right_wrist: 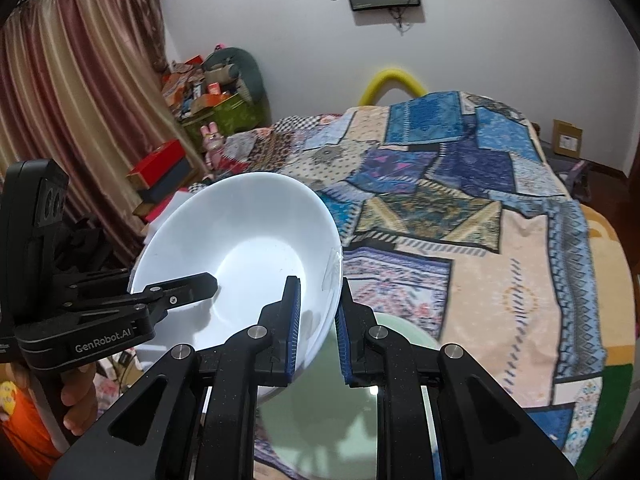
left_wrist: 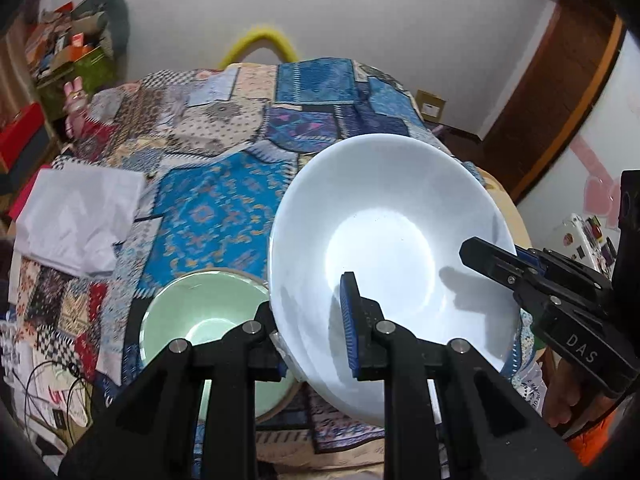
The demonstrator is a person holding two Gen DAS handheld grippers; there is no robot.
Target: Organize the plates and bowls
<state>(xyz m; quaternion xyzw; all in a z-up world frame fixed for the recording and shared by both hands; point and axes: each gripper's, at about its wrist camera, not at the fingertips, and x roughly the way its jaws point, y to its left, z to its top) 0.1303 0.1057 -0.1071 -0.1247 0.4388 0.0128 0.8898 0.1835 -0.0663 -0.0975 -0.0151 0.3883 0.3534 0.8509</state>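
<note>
A large white bowl (left_wrist: 392,248) is held tilted in the air over the bed by both grippers. My left gripper (left_wrist: 310,320) is shut on the bowl's near-left rim, one finger inside and one behind the wall. My right gripper (right_wrist: 318,324) is shut on the opposite rim of the white bowl (right_wrist: 248,256). The right gripper also shows in the left wrist view (left_wrist: 492,258), and the left gripper in the right wrist view (right_wrist: 200,286). A pale green bowl (left_wrist: 200,320) sits on the bed just below; it also shows under my right gripper (right_wrist: 344,420).
A patchwork quilt (left_wrist: 216,208) covers the bed. A folded white cloth (left_wrist: 76,216) lies on its left side. Boxes and clutter (left_wrist: 68,48) stand by the far left wall. Cables (left_wrist: 48,392) lie at the near left.
</note>
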